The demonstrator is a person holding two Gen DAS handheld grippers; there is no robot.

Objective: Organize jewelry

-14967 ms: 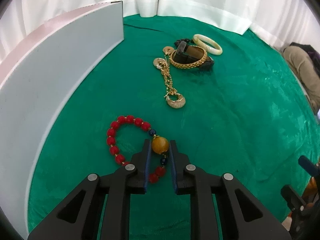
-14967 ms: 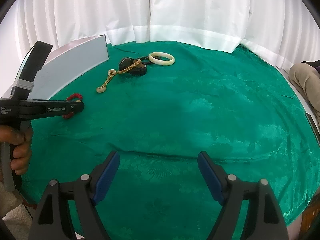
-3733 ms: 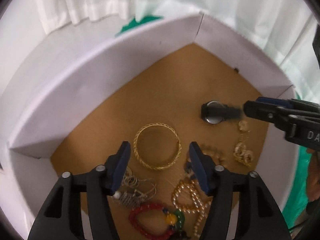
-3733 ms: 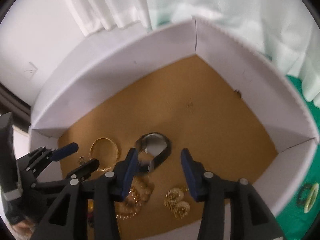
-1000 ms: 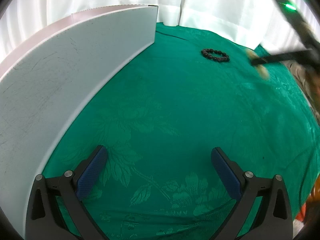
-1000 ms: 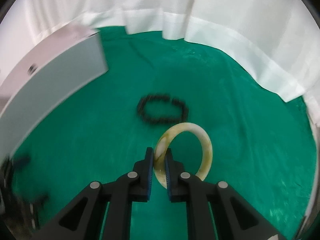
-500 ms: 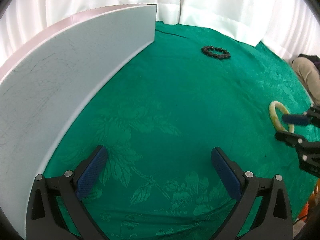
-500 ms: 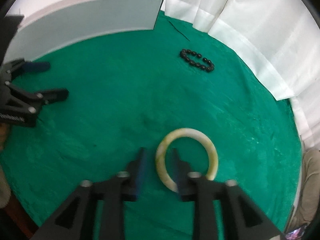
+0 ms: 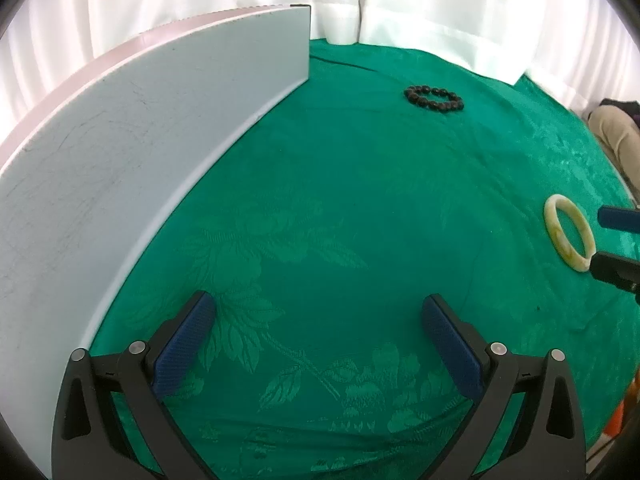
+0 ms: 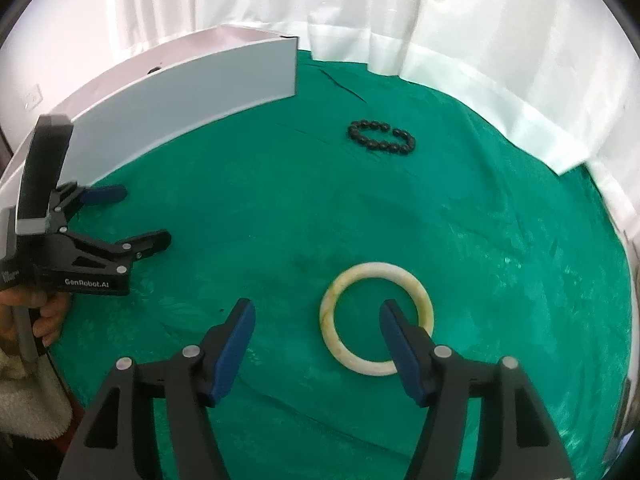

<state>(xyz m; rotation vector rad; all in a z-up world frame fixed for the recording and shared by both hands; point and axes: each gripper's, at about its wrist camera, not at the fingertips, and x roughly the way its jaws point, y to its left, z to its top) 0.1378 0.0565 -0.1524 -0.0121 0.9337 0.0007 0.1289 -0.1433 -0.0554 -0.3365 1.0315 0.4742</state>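
Note:
A pale jade bangle (image 10: pixel 376 318) lies flat on the green cloth, and it also shows at the right in the left wrist view (image 9: pixel 568 232). My right gripper (image 10: pixel 316 332) is open and empty; its right finger (image 10: pixel 400 340) overlaps the bangle's near edge. A black bead bracelet (image 10: pixel 380 138) lies farther back, also seen in the left wrist view (image 9: pixel 434 98). My left gripper (image 9: pixel 316 336) is open and empty above the bare cloth, beside the white box wall (image 9: pixel 120 152).
The white box (image 10: pixel 188 92) stands at the left, its inside hidden. White curtains (image 10: pixel 400 12) close off the back and right edge of the green cloth (image 10: pixel 280 208). A person's leg (image 9: pixel 616 136) shows at the far right.
My right gripper held the bangle a second ago, set it on the cloth nearer the front and opened wide. The left gripper stayed open and still.

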